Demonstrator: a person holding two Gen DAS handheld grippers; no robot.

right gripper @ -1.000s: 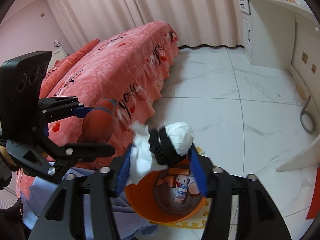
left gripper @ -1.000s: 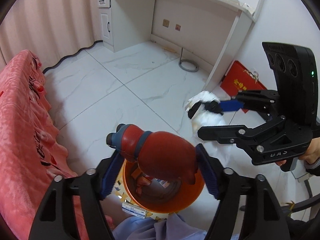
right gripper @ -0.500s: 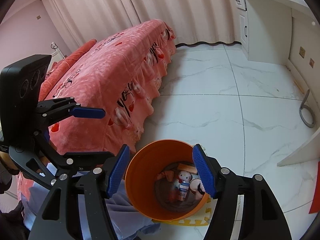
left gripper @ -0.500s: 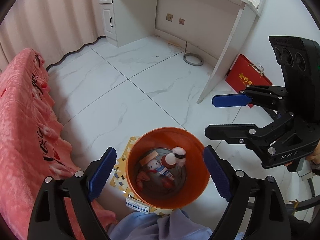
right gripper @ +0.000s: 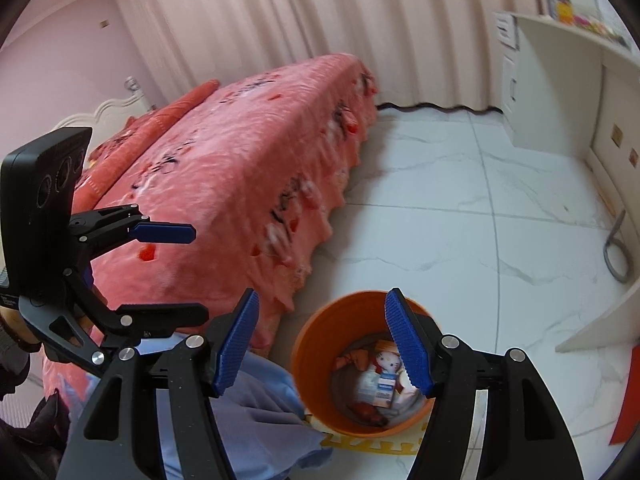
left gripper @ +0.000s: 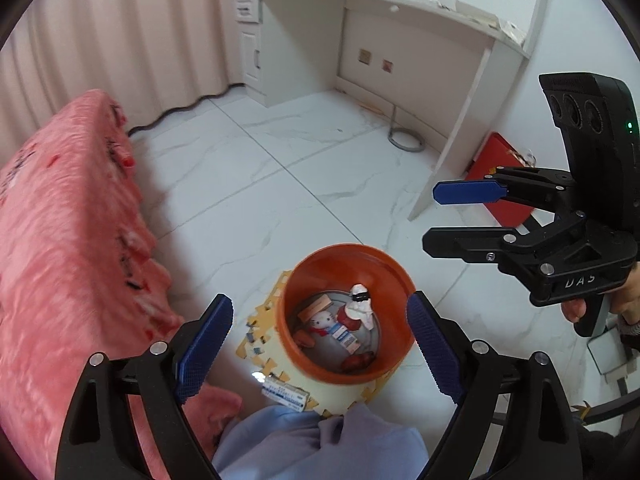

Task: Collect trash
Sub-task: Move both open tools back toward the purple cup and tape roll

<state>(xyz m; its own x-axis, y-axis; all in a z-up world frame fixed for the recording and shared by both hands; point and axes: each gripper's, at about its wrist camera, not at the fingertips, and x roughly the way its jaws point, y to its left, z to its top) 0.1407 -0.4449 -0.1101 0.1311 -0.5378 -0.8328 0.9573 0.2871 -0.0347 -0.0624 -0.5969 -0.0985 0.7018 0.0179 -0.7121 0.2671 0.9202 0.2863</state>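
An orange bin [left gripper: 385, 372] stands on the white floor beside the bed. Inside it lie a white wad with a black band [left gripper: 362, 307], a red piece [left gripper: 357, 362], a white cat toy [left gripper: 322, 322] and a small carton [left gripper: 347, 338]. My left gripper [left gripper: 319, 300] hangs above the bin, open, with nothing between its blue pads. My right gripper [right gripper: 323, 296] is also open and empty over the bin [right gripper: 312, 360]. Each gripper shows in the other's view: the right gripper [left gripper: 434, 216] at the right edge, the left gripper [right gripper: 198, 274] at the left edge.
A bed with a pink cover [right gripper: 240, 184] runs along the left of the bin. A white desk [left gripper: 400, 20] stands at the back wall, with a grey hose ring [left gripper: 406, 142] and a red box [left gripper: 500, 184] near its leg. Yellow foam mat pieces [left gripper: 260, 340], a small carton [left gripper: 285, 394] and light blue cloth [left gripper: 320, 444] lie by the bin.
A second ago my left gripper held a red-brown object and my right a white wad over the bin. Both opened, the items dropped in, and both grippers have lifted away.
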